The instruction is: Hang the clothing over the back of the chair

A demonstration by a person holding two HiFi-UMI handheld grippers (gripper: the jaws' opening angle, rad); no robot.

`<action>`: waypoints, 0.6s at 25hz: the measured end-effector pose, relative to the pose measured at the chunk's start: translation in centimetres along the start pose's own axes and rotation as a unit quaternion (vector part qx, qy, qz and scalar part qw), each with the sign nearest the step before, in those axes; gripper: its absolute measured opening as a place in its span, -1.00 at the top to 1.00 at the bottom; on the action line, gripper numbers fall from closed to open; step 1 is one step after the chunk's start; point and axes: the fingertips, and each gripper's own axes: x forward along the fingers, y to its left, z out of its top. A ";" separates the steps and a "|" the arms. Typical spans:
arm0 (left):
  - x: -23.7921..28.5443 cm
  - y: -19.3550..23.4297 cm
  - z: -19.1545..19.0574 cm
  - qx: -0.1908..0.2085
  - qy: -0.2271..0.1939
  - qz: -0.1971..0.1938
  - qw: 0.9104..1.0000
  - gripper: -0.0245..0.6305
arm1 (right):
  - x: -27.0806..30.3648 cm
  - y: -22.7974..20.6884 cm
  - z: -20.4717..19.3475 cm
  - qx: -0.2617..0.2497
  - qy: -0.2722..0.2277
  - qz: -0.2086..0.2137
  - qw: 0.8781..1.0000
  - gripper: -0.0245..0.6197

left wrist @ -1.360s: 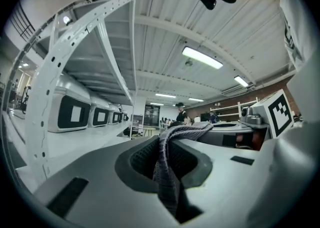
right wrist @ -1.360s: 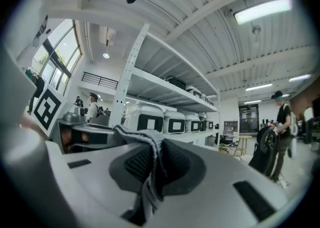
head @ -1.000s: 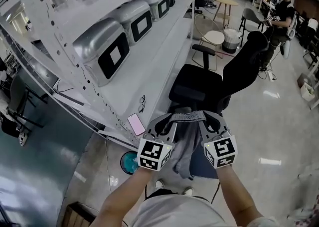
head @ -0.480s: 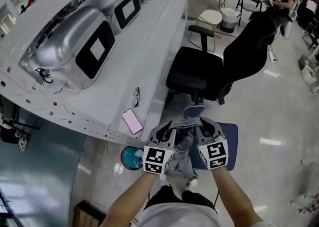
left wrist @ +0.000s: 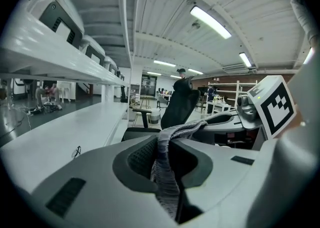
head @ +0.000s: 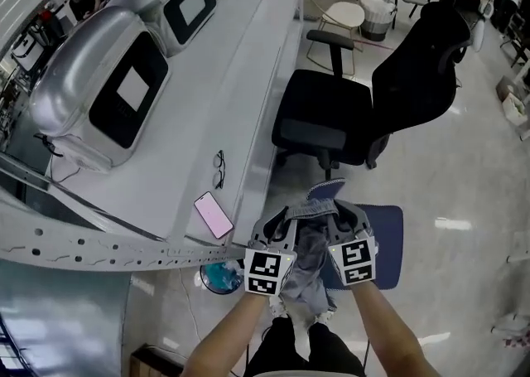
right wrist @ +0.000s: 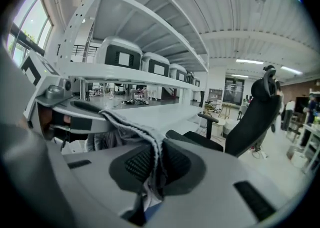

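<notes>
- The left gripper [head: 284,222] is pinched shut on the clothing [head: 308,255]. The right gripper [head: 341,216] is pinched shut on it too.
- The clothing is grey. Its top edge runs from one gripper to the other. The rest hangs down below them, near a blue seat [head: 387,234].
- The black chair [head: 327,123] is well apart from the clothing. Its back [head: 418,69] is on the far side.
- What could go wrong: each gripper seems to have only a thin bit of the edge. A fast swing could pull the cloth out, and it would drop on the floor [head: 464,168].
- The hanging part could catch on the armrest [head: 331,36] on the way and bunch up.
- If too much cloth lands on one side of the back, its weight could drag it off.
- Count: two grippers, one piece of clothing, one black chair, one blue seat.
- On the bench [head: 248,94]: one phone [head: 213,215] and one pair of glasses [head: 219,168].
</notes>
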 end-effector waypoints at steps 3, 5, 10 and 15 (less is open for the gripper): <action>0.8 0.3 -2.5 -0.016 0.018 0.000 1.000 0.79 | 0.6 0.8 -2.2 -0.008 0.029 0.012 0.999 0.80; 1.4 0.7 -3.4 -0.020 0.024 -0.001 1.000 0.79 | 1.2 0.9 -3.3 -0.015 0.043 0.023 0.999 0.78; 2.3 0.5 -5.0 -0.021 0.046 -0.030 0.998 0.48 | 2.1 1.0 -5.7 -0.026 0.075 0.038 0.996 0.52; 1.4 -0.1 -6.5 -0.030 0.055 -0.038 0.997 0.43 | 1.5 1.9 -6.3 -0.033 0.077 0.038 0.996 0.49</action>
